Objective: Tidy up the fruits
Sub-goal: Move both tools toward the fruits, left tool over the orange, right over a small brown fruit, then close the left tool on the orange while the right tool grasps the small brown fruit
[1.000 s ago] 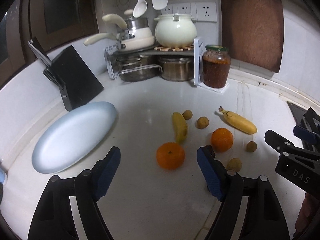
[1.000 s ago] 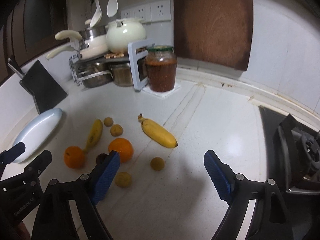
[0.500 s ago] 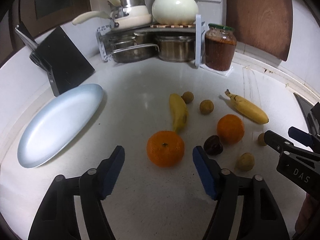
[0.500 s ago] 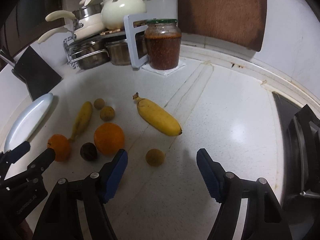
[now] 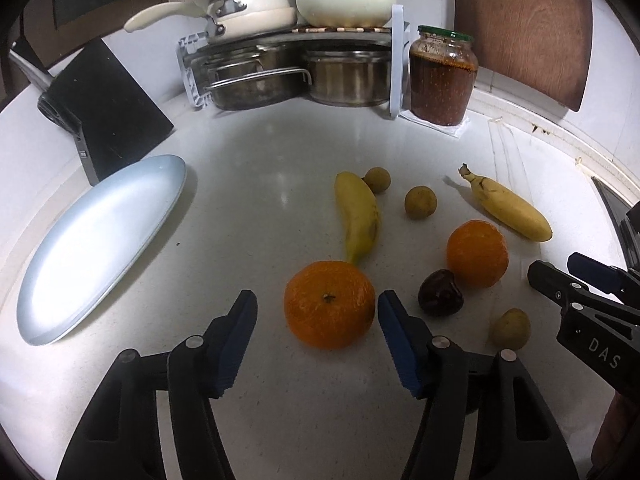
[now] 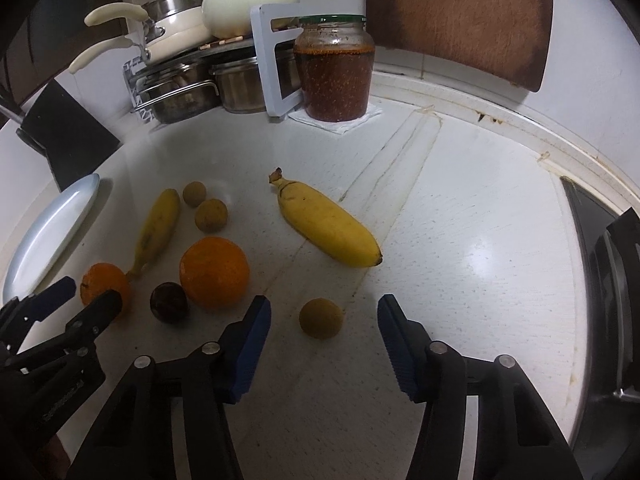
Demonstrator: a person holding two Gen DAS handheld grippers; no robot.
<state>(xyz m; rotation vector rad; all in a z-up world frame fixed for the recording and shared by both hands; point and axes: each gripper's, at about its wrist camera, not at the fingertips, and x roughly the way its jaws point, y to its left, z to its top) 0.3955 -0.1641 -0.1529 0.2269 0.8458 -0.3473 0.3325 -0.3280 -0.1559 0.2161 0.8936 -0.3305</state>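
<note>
Fruit lies scattered on the white counter. My left gripper [image 5: 316,314] is open, its blue pads on either side of a near orange [image 5: 330,304], not touching it. Behind it lie a slim banana [image 5: 358,216], a second orange [image 5: 477,253], a dark round fruit [image 5: 440,293], a plump banana [image 5: 512,210] and small brown longans [image 5: 420,202]. A pale blue oval plate [image 5: 96,240] sits at the left. My right gripper [image 6: 322,322] is open around a longan [image 6: 321,318]; the plump banana [image 6: 330,224] lies beyond it.
A black knife block [image 5: 108,108] stands behind the plate. A pot rack [image 5: 288,68] with pans and a jar of red sauce [image 5: 442,74] stand at the back. A stove [image 6: 612,280] borders the right side. A wooden board [image 6: 460,12] leans on the wall.
Both grippers have moved forward and down toward the fruit. The near orange now sits between the left pads, and the longan between the right pads.
</note>
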